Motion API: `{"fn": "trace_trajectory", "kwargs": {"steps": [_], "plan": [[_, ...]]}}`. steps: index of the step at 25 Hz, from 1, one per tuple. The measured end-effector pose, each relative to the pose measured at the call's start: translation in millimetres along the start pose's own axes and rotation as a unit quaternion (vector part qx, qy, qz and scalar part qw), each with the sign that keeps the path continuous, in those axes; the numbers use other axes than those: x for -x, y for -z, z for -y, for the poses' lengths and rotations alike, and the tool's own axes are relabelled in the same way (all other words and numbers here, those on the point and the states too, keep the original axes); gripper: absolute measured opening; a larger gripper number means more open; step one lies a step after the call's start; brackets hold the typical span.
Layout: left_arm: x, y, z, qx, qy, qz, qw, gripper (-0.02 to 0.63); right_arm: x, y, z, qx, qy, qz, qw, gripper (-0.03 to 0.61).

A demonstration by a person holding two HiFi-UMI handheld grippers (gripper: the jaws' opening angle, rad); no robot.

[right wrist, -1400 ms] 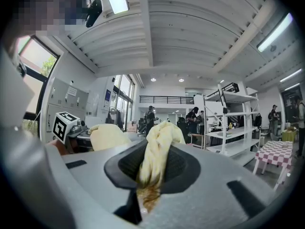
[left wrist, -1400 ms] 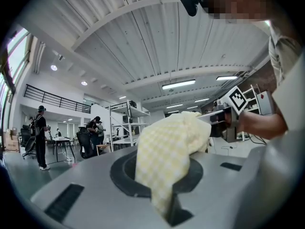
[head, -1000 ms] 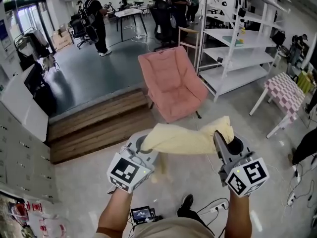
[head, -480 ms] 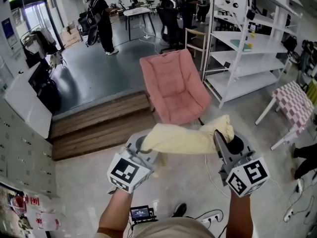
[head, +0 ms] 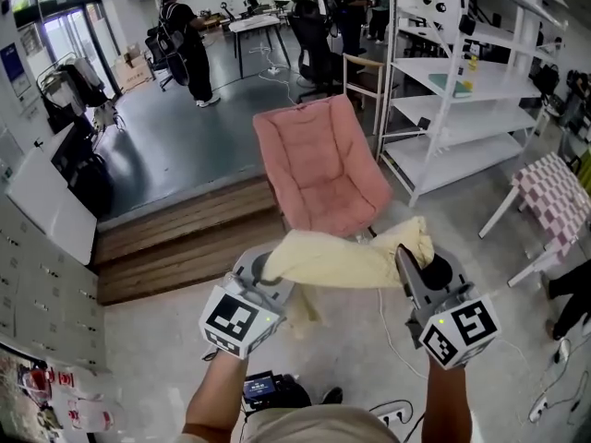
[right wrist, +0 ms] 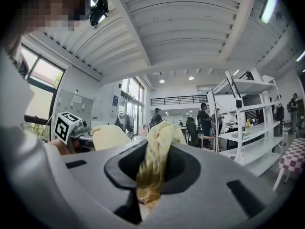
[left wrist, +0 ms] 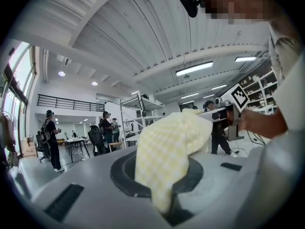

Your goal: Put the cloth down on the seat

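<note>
A pale yellow checked cloth (head: 337, 258) hangs stretched between my two grippers, in the air in front of the pink padded seat (head: 319, 169). My left gripper (head: 270, 270) is shut on the cloth's left end, which bulges out of the jaws (left wrist: 164, 151). My right gripper (head: 411, 264) is shut on the cloth's right end, bunched between its jaws (right wrist: 155, 159). The seat stands on the pale floor just beyond the cloth, tilted back and with nothing on it.
Wooden steps (head: 185, 238) run left of the seat. White shelving (head: 452, 81) stands to its right, and a checked pink stool (head: 554, 187) is farther right. People stand at the back by a table (head: 249, 26). Cables lie on the floor near my feet.
The seat and the room have shifted slightly in the head view as I walk closer. Both grippers keep the cloth in the same hold.
</note>
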State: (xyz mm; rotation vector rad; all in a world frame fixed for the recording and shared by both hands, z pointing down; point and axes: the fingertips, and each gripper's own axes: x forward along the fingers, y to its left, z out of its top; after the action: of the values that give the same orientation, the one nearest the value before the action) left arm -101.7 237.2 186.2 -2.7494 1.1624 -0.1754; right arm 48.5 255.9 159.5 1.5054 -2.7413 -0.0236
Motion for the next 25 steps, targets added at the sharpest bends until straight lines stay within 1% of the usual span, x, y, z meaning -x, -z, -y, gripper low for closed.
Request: {"fn": "trace_trajectory", "kwargs": {"steps": [7, 9, 11, 16, 22, 25], "plan": [[-55.3, 12.5, -24.0, 0.001, 0.028, 0.008, 0.9996, 0.043, -31.8, 13.4, 36.3, 0.002, 0.021, -0.010, 1.000, 0.058], [-75.6, 10.2, -33.9, 0.004, 0.037, 0.012, 0.9992, 0.041, -42.8, 14.0, 50.3, 0.007, 0.033, -0.013, 0.999, 0.058], [-99.5, 13.4, -44.5, 0.004, 0.055, 0.019, 0.9983, 0.041, -55.5, 13.5, 67.1, 0.010, 0.051, -0.015, 0.999, 0.058], [-156.1, 20.0, -83.2, 0.009, 0.091, 0.034, 0.9952, 0.041, -100.5, 12.9, 104.1, 0.016, 0.089, -0.019, 0.996, 0.058], [-207.2, 14.4, -133.7, 0.010, 0.113, 0.038, 0.9928, 0.041, -155.5, 6.8, 136.7, 0.019, 0.117, -0.021, 0.993, 0.058], [-227.6, 18.8, -155.0, 0.007, 0.128, 0.041, 0.9909, 0.043, -180.2, 5.3, 149.9, 0.018, 0.129, -0.021, 0.991, 0.058]]}}
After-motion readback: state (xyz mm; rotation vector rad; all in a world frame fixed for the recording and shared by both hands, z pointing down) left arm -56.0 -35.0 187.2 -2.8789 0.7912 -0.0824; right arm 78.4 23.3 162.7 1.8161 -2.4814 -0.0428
